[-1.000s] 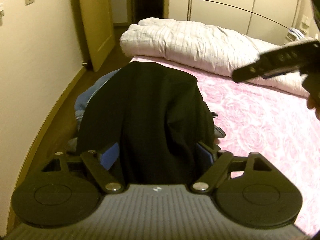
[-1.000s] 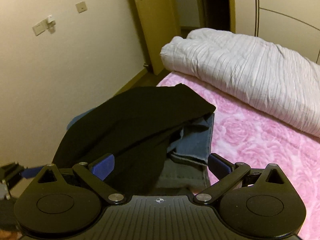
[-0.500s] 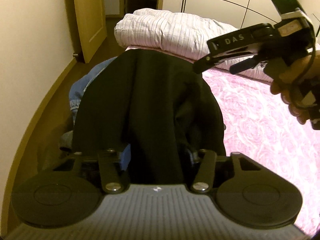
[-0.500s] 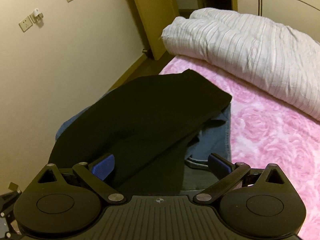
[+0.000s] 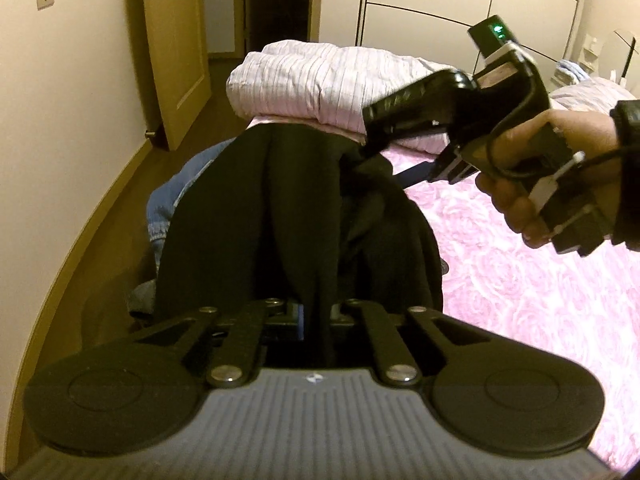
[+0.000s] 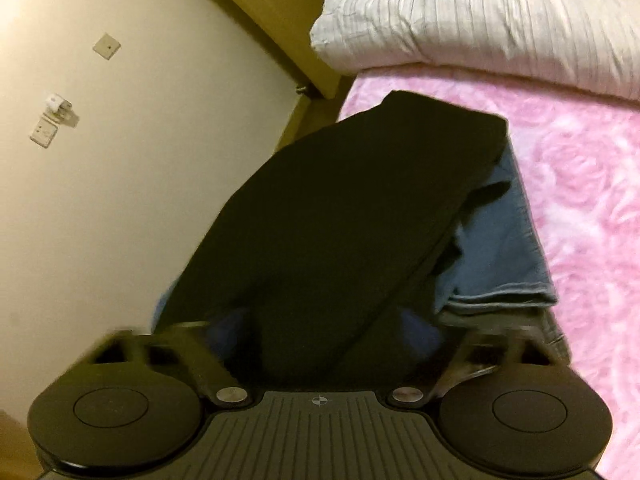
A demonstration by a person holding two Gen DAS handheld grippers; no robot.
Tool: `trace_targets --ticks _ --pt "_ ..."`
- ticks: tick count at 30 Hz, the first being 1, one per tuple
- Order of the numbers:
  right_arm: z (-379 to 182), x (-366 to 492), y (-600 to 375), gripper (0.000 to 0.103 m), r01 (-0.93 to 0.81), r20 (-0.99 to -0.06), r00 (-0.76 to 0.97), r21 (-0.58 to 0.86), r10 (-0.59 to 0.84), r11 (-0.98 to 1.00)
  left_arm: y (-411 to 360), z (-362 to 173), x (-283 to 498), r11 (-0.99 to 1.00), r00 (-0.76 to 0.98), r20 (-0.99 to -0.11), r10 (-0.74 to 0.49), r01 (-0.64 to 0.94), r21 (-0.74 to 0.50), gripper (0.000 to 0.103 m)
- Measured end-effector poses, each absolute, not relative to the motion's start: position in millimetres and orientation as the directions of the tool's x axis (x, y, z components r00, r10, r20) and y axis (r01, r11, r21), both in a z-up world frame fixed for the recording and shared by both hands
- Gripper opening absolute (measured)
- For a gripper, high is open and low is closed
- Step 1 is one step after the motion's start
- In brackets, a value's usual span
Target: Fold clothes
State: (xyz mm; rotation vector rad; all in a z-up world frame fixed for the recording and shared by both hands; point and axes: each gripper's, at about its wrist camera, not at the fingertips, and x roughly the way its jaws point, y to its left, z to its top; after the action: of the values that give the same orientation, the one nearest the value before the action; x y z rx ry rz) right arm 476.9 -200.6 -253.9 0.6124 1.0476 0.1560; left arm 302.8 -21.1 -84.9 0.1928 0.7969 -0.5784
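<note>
The left hand-held gripper (image 5: 316, 314) is pressed together on a fold of the black garment (image 5: 288, 208), low centre. The right hand-held gripper (image 6: 324, 328) is closing around it, its blurred pads half hidden by cloth. Blue jeans (image 6: 504, 248) lie mostly covered on the bed (image 6: 580, 160).

My left gripper (image 5: 316, 312) is black, with blue pads, silver screws, ribbed grey housing and round side discs. My right gripper (image 5: 374, 148) has a green light, black cable, white connectors; my sleeve (image 5: 628, 120) is dark.
</note>
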Motion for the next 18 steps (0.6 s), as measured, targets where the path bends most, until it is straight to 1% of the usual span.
trace_targets --ticks 1,2,3,4,7,12,16,18 --pt "-251.5 476.8 -201.0 0.038 0.165 -0.766 0.509 0.535 0.393 0.829 -20.5 -83.2 302.6 0.828 0.556 -0.718 -0.418 0.559 -0.048 0.005" --pt "-248.5 476.2 -203.6 0.025 0.168 -0.768 0.515 0.526 0.381 0.834 -19.9 -80.5 302.6 0.827 0.559 -0.713 -0.422 0.56 -0.05 0.005" --pt "-245.7 475.2 -207.6 0.008 0.173 -0.766 0.524 0.525 0.373 0.834 -19.3 -77.2 302.7 0.827 0.563 -0.708 -0.427 0.56 -0.054 0.005" --pt "-241.4 474.0 -213.6 0.005 0.172 -0.747 0.541 0.547 0.385 0.819 -19.4 -73.7 302.2 0.824 0.566 -0.699 -0.437 0.564 -0.057 0.005" --pt "-216.8 467.5 -228.2 0.004 0.142 -0.692 0.6 0.587 0.403 0.797 -25.3 -58.0 300.4 0.805 0.58 -0.669 -0.465 0.591 -0.048 0.004" --pt "-160.1 448.9 -255.2 0.003 0.111 -0.582 0.709 0.651 0.399 0.751 -40.7 -21.5 285.1 0.745 0.585 -0.595 -0.551 0.666 -0.035 0.004" --pt "-113.5 408.8 -283.7 0.003 0.1 -0.501 0.789 0.675 0.355 0.731 -65.1 2.5 257.5 0.661 0.544 -0.544 -0.639 0.75 -0.025 0.003" --pt "-97.2 383.6 -301.6 0.003 0.115 -0.48 0.818 0.677 0.317 0.727 -83.3 9.6 238.8 0.604 0.501 -0.526 -0.687 0.796 -0.031 0.003"
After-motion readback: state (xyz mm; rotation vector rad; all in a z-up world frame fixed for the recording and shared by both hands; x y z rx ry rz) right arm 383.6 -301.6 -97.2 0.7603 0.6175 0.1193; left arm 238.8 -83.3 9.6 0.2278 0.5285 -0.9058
